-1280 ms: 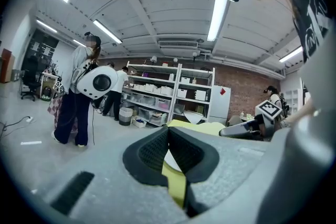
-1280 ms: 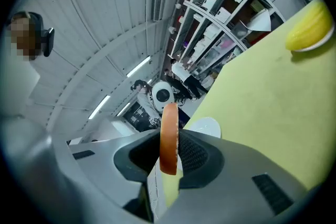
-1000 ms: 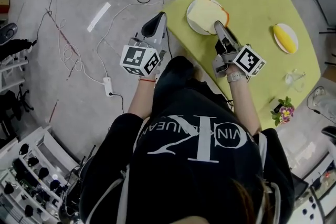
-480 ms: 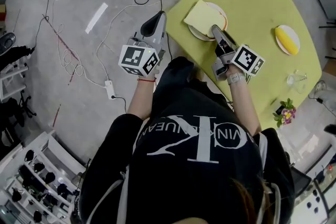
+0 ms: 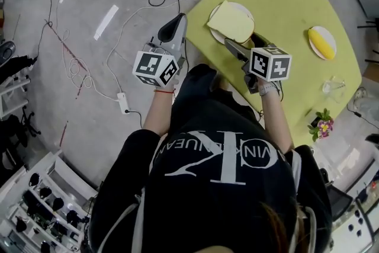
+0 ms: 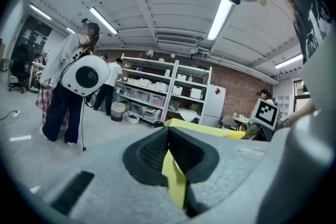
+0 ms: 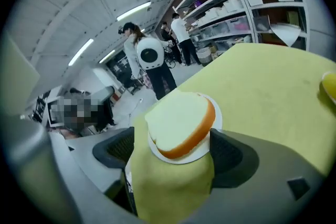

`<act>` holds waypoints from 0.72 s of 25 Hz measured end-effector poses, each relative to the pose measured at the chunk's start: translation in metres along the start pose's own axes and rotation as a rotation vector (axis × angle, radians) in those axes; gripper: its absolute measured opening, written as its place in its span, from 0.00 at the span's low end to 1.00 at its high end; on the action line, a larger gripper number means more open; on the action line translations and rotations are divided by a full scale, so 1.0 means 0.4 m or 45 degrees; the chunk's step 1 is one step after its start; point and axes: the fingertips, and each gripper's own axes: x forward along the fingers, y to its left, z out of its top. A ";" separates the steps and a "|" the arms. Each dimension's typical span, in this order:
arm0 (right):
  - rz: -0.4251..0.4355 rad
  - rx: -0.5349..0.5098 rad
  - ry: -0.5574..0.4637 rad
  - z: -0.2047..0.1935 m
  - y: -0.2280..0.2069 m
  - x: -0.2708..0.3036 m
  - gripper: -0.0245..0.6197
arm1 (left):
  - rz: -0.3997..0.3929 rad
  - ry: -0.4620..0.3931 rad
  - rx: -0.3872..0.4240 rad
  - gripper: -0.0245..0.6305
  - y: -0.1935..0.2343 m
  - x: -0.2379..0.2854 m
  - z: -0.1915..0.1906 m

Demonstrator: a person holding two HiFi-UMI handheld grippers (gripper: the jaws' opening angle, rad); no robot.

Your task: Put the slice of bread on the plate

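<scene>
The slice of bread (image 5: 231, 21), pale with an orange-brown crust, lies flat on the white plate (image 5: 215, 33) near the yellow table's near left edge. In the right gripper view the bread (image 7: 178, 122) on the plate (image 7: 185, 159) sits just beyond my right gripper (image 7: 170, 157). Its jaws are opening wide, one on each side of the slice, with the pads off it. In the head view my right gripper (image 5: 243, 42) stands right behind the plate. My left gripper (image 5: 175, 29) hangs shut and empty off the table's left edge, and its view shows the left gripper (image 6: 168, 136) with jaws together.
The yellow table (image 5: 290, 3) also carries a small plate with a yellow item (image 5: 321, 42), a clear glass (image 5: 331, 87) and a flower pot (image 5: 320, 126) at the right. Cables and a power strip (image 5: 123, 98) lie on the floor to the left. People stand by shelves (image 6: 157, 92).
My right gripper rolled, sank a little and opened, letting go of the bread. The slice, tilted over the plate before, now lies flat on it. The left gripper stayed put.
</scene>
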 end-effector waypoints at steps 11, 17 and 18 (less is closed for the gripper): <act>-0.062 -0.120 -0.033 0.028 -0.002 -0.024 0.73 | 0.006 -0.002 -0.006 0.05 0.007 -0.014 0.004; -0.134 -0.287 -0.158 0.073 -0.005 -0.081 0.40 | -0.006 -0.020 0.011 0.05 -0.004 -0.013 0.025; -0.148 -0.297 -0.182 0.081 -0.009 -0.093 0.28 | -0.008 -0.024 0.014 0.05 -0.007 -0.012 0.028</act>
